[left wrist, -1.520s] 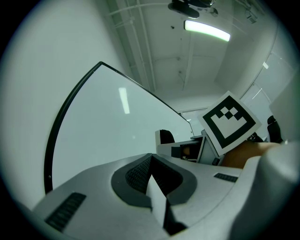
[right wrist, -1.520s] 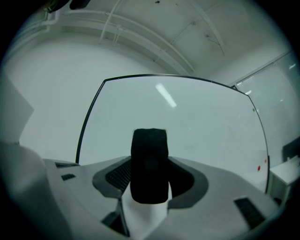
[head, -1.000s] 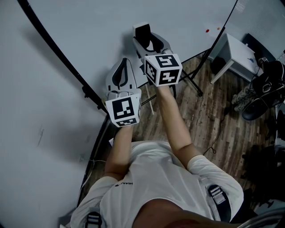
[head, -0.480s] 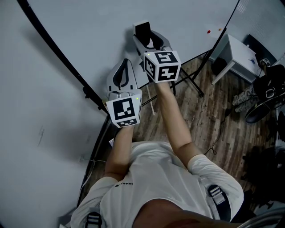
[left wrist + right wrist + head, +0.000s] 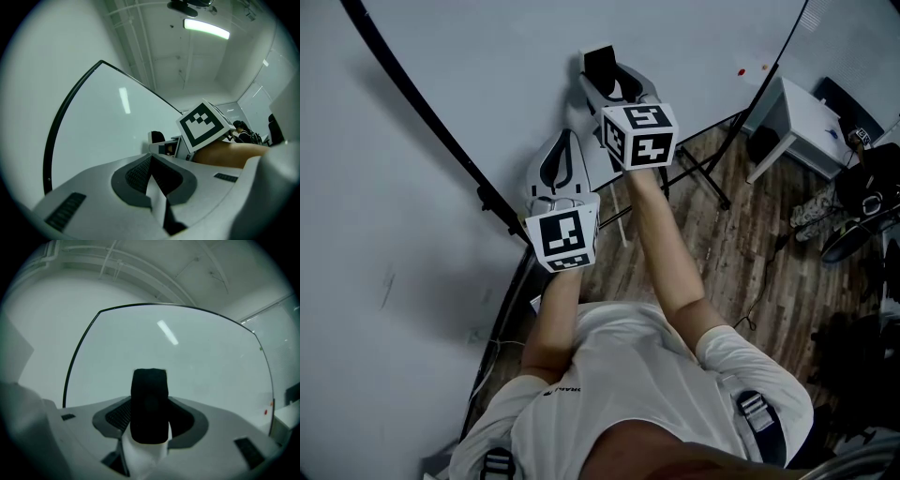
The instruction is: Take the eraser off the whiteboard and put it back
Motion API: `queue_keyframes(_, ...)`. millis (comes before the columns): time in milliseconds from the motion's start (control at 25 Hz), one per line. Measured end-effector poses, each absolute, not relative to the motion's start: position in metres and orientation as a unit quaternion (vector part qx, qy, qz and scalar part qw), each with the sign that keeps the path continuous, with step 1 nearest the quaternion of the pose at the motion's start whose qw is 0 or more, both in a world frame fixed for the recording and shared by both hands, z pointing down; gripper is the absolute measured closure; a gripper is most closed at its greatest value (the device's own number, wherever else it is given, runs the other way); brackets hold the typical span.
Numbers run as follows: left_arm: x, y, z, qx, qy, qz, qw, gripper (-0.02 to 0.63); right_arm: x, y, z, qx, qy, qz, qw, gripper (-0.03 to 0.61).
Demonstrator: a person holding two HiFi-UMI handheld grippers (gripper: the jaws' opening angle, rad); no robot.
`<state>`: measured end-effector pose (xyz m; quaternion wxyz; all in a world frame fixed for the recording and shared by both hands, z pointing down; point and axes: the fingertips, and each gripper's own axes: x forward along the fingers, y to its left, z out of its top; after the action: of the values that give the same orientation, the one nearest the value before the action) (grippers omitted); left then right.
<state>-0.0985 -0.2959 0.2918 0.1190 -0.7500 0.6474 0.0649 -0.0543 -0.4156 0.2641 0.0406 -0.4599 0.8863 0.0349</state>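
Note:
The eraser (image 5: 602, 66), a white block with a black felt face, sits between the jaws of my right gripper (image 5: 614, 82), which is shut on it. In the right gripper view the eraser (image 5: 149, 401) stands upright in front of the whiteboard (image 5: 187, 357), close to it; contact cannot be told. My left gripper (image 5: 560, 155) hangs lower and to the left, near the whiteboard (image 5: 469, 56). In the left gripper view its jaws (image 5: 151, 176) are shut with nothing between them, and the right gripper's marker cube (image 5: 204, 124) shows beyond.
The whiteboard's black stand legs (image 5: 703, 173) spread over the wooden floor below the grippers. A small white table (image 5: 811, 117) stands at the right, with dark bags and shoes (image 5: 862, 187) beside it. Two small magnets (image 5: 741, 71) stick to the board's right part.
The right gripper with the eraser has edged slightly up toward the board. The left gripper has stayed where it was.

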Motion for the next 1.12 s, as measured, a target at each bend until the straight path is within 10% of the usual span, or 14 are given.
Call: queue_keyframes(1120,-0.096,-0.301,0.289,-0.754,0.642,0.066,0.120,0.612,-0.062,-0.430,0.262,-0.462,0.886,0.036,0.036,0.331)
